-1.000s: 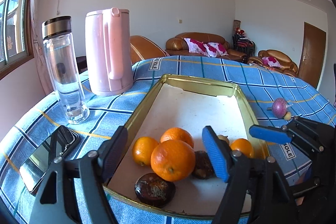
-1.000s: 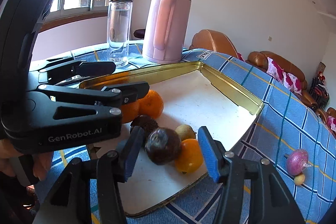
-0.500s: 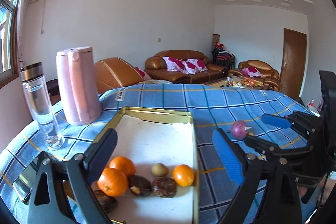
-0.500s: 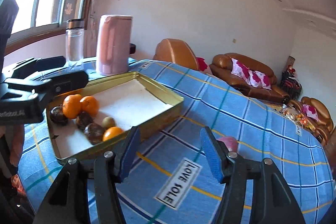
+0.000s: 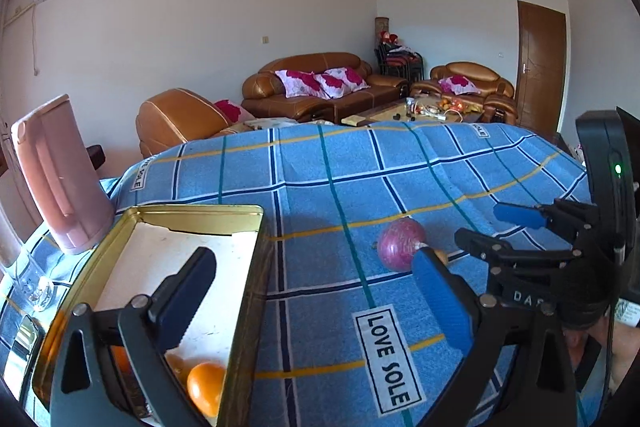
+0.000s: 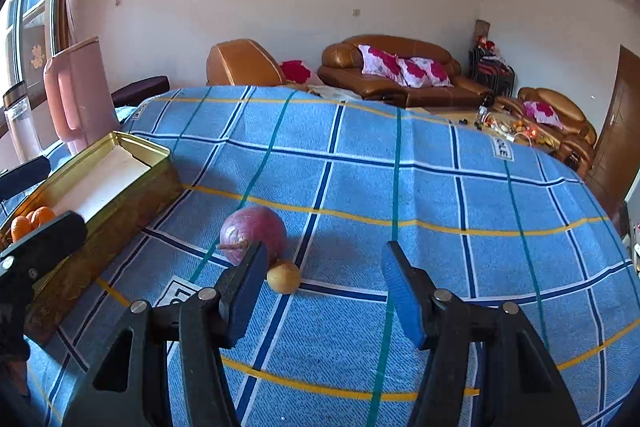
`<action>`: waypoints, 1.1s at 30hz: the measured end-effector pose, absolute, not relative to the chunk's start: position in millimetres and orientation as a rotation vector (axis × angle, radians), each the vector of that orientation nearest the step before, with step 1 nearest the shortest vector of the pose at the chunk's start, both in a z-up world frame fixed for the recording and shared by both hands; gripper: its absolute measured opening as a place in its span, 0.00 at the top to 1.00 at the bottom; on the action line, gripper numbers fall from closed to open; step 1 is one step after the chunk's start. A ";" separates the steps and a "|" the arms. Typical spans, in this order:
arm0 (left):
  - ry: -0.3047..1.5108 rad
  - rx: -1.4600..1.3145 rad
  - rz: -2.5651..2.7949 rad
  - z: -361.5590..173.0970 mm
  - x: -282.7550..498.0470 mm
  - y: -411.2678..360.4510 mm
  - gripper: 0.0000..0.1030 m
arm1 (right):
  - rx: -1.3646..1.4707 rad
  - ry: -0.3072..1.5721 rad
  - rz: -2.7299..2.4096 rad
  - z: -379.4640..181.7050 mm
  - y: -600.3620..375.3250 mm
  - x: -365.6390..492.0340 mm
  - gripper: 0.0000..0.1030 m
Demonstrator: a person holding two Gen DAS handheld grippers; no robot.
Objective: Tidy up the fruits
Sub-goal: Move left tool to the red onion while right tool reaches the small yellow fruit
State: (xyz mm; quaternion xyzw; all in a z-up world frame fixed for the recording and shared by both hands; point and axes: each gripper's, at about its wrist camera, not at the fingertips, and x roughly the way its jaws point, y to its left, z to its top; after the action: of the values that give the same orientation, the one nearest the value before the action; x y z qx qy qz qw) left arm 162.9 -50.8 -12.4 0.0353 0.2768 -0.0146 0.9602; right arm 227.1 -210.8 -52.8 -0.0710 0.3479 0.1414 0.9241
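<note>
A purple onion [image 6: 256, 233] lies on the blue checked cloth with a small yellow-brown fruit [image 6: 283, 277] touching its near side. My right gripper [image 6: 324, 291] is open and empty just above the cloth, right of both. The onion also shows in the left wrist view [image 5: 400, 244]. A gold tin tray [image 5: 248, 291] holds oranges [image 5: 206, 389] at its near end. My left gripper [image 5: 316, 307] is open and empty, its left finger over the tray. The right gripper [image 5: 500, 231] shows at the right there.
A pink kettle [image 5: 60, 179] and a glass bottle [image 6: 18, 123] stand left of the tray [image 6: 120, 195]. A phone [image 5: 24, 339] lies at the left edge. Sofas and a door stand beyond the table.
Both grippers have swung right, away from the tray's fruit. The right gripper has closed in on the onion and small fruit. The left gripper now spans the tray's right wall.
</note>
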 end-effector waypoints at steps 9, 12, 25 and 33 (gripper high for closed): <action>0.606 0.034 -0.005 -18.0 196.0 -51.5 0.02 | -0.190 0.823 0.369 -80.3 -197.4 245.6 0.52; 0.619 0.036 -0.012 -21.9 204.2 -55.2 0.02 | -0.199 0.850 0.397 -85.0 -195.2 250.5 0.55; 0.693 0.067 -0.123 -42.8 239.2 -94.0 0.02 | -0.098 0.849 0.287 -84.9 -236.4 254.0 0.74; 0.794 0.130 -0.178 -70.3 269.4 -122.0 0.19 | -0.018 0.810 0.227 -78.0 -262.6 255.7 0.74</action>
State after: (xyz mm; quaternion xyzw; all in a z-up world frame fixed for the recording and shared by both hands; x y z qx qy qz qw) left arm 269.4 -122.0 -70.3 0.0634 0.3857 -0.0867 0.9163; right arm 255.7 -262.6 -78.0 -0.0087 0.3931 0.1102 0.9129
